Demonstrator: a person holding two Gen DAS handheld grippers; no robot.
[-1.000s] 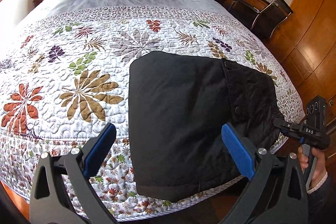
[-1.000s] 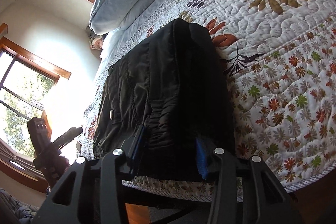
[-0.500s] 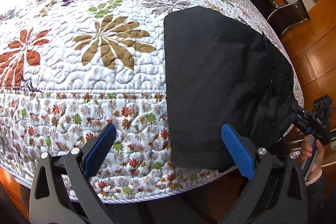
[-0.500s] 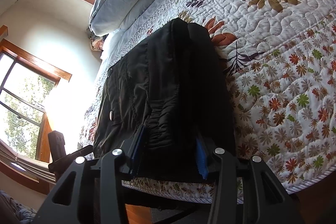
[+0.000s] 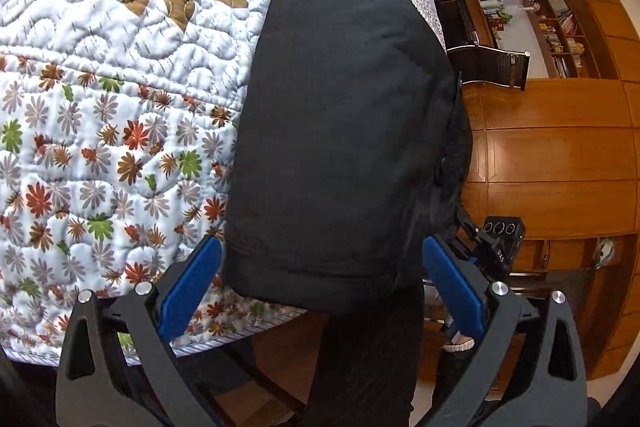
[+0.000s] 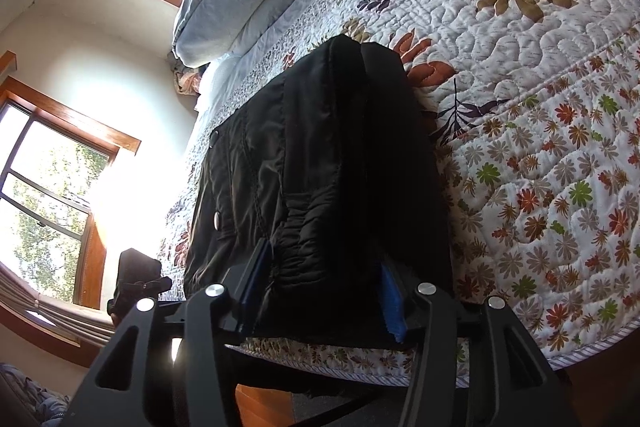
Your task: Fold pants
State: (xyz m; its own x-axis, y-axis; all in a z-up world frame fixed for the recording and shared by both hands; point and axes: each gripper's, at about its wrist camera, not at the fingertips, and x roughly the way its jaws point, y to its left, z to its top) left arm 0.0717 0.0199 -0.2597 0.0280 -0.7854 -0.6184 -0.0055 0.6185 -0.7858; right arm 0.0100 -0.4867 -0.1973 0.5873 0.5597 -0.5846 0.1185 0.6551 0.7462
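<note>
Item: black padded pants [image 5: 340, 131], folded into thick bundle, on floral quilted bedspread [image 5: 100, 107] at bed's near edge, part overhanging. Right gripper [image 6: 320, 291]: jaws opening, waistband end still betw. blue pads. Left gripper [image 5: 320, 287]: spread wide, empty, straddling bundle's near end. Step: release after fold, prob. final. Next: back both off w/o dragging cloth.

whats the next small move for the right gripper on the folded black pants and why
Probably draw the right gripper straight back off the folded black padded pants. Its jaws are opening with the waistband end between them, and the bundle already lies folded at the edge of the floral quilted bedspread. The left gripper is open around the near end, gripping nothing.
</note>
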